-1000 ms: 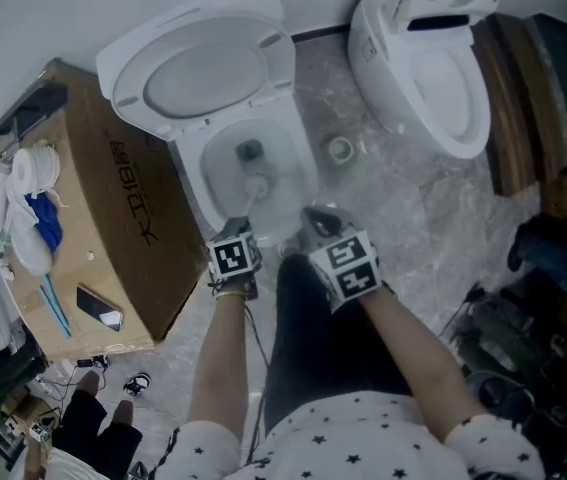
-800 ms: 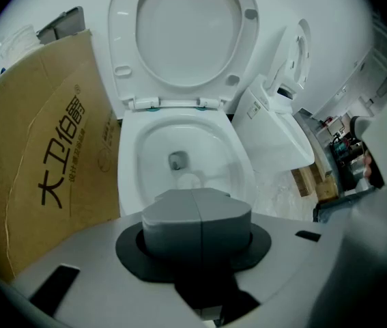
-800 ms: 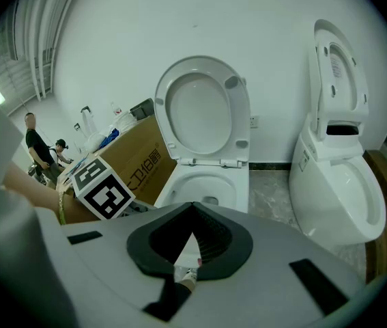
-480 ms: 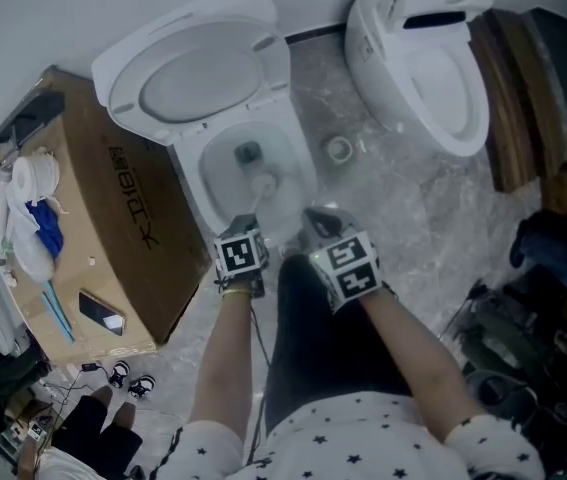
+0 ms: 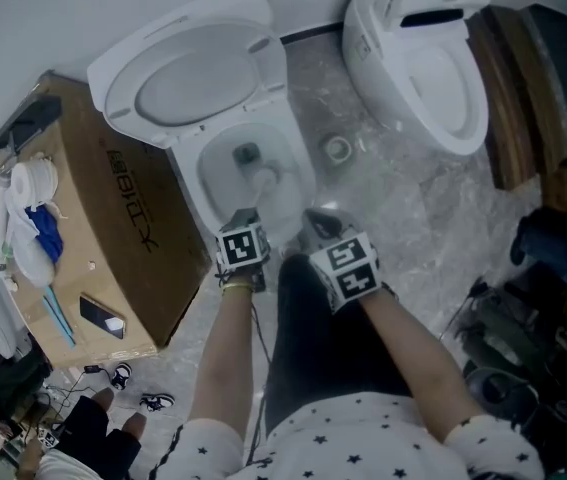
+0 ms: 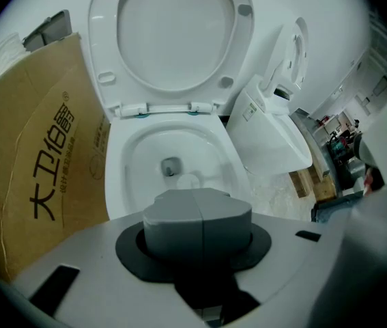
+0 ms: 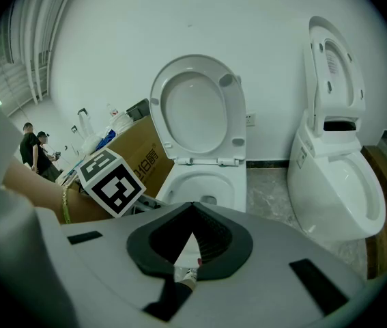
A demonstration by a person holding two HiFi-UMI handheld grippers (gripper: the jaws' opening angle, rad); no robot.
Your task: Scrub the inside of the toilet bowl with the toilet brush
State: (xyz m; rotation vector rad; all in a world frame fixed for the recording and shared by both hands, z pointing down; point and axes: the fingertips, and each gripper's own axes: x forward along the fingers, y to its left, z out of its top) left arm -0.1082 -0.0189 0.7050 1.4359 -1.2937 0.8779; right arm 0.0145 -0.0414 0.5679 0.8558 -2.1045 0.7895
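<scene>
Over bowl (image 5: 203, 173), jaws tight on brush (image 5: 261, 181)

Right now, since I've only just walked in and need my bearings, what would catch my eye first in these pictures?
The white toilet with its seat and lid raised fills the centre of the head view, and the left claw holds the white toilet brush down in the bowl. A brown cardboard box stands close on its left, and a second white toilet sits to the upper right.

White star-print shirt (image 5: 363, 438), dark trousers (image 5: 313, 338); left tool (image 5: 246, 216), right tool (image 5: 318, 218) grey (black-white marker cubes (image 5: 241, 251)); bracelet (image 7: 63, 203).
</scene>
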